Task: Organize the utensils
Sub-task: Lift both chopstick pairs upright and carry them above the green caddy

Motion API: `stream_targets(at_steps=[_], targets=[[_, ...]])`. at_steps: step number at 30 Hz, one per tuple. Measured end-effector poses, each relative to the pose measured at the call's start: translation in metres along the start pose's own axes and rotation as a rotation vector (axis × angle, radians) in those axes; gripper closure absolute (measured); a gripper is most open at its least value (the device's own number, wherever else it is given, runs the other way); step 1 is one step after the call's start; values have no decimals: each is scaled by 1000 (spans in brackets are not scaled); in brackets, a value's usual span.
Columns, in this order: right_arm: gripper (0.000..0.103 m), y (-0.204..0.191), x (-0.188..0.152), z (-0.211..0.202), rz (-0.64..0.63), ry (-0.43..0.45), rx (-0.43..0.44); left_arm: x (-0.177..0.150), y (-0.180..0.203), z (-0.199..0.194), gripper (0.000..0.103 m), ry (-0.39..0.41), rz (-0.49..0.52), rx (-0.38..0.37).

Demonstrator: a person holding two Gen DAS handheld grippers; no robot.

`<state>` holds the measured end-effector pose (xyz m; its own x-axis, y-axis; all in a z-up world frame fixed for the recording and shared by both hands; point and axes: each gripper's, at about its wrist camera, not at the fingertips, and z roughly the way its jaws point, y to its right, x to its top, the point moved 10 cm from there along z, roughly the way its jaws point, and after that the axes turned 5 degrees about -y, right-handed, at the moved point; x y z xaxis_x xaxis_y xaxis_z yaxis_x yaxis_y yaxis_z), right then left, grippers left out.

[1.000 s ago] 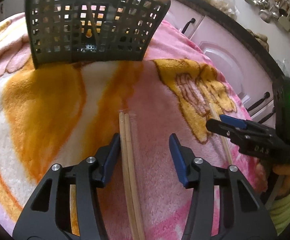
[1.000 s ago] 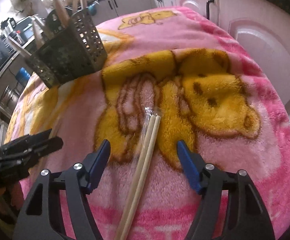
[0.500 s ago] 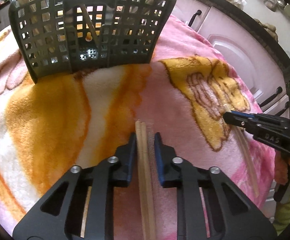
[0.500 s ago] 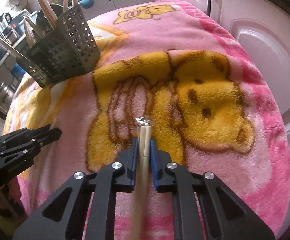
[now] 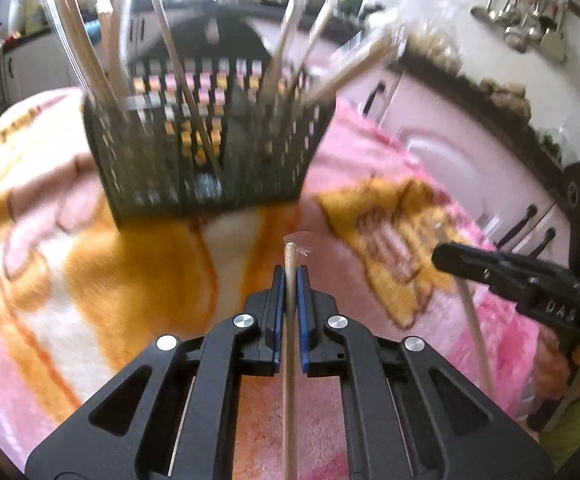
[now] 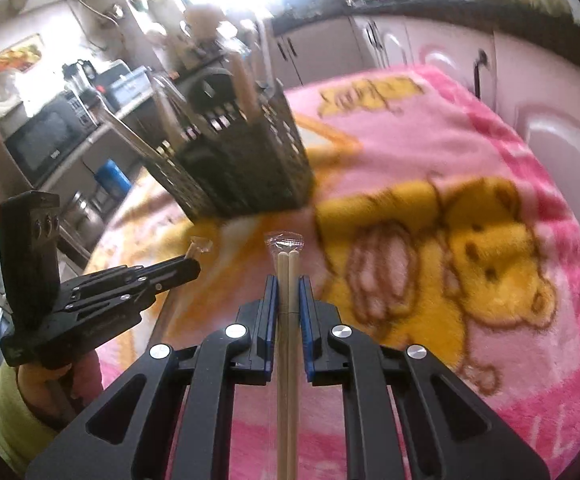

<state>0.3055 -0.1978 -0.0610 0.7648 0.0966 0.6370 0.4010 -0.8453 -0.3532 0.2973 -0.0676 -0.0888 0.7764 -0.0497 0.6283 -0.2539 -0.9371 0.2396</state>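
Both chopstick pairs, left (image 5: 290, 264) and right (image 6: 288, 268), have left the blanket (image 5: 90, 288): we have the left gripper (image 5: 289, 280) and right gripper (image 6: 288, 284) clamped near the tips, free to drop into the basket (image 5: 210, 152).

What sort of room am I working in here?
Most likely a home kitchen: a microwave on a side counter, ladles hanging on the wall, and cabinet doors under a dark countertop.

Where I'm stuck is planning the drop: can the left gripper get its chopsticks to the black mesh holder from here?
Probably yes. The left gripper, shut on its chopsticks, faces the mesh holder across bare blanket; the right gripper is off to the side. Sticks already in the holder leave gaps.
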Motion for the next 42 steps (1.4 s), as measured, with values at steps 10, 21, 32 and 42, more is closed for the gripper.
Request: stream_targets(at_steps=[10,21,32,42], targets=[[92,-33,48,-32,-56,251,-2,56,-15,-61,102,209,-33,14],[92,-66,101,-44,-129,394,3,100,-21,-77,102,288,-49,9],[92,-82,162,-52,-141,524,24,157,-29,-96,102,387,-42,23],[92,-84,213,-48,-152,645,-13,208,-40,-107,102,523,-61,66]])
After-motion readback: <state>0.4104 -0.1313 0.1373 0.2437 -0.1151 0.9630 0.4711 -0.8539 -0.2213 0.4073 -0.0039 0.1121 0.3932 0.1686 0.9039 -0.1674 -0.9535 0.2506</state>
